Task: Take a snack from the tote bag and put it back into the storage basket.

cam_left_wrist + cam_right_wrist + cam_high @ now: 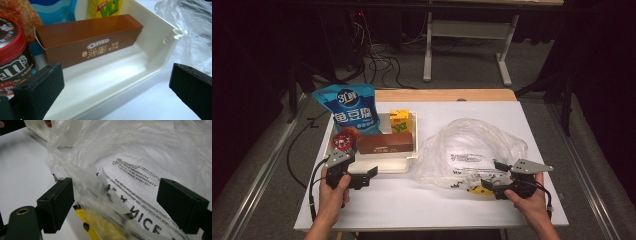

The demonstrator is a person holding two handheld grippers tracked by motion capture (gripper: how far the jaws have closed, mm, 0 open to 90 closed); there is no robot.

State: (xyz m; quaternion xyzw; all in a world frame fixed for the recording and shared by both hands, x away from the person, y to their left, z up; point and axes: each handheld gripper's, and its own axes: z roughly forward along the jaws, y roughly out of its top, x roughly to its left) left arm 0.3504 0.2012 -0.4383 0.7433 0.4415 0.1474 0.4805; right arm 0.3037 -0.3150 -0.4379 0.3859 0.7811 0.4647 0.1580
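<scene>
Left tool (362,176) wide near tray (404,166), right tool (493,176) wide straddling plastic bag (472,145)

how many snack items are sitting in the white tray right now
4: blue snack bag back left, yellow drink carton back right, brown Oreo box in front, red-lidded M&M's tub front left. Others may be hidden.

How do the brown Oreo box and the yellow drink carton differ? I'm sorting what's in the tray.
The brown Oreo box is long and lies on its side; the yellow drink carton is short and stands upright. The box sits nearer the person, the carton behind it. Both sit in the white plastic tray.
</scene>
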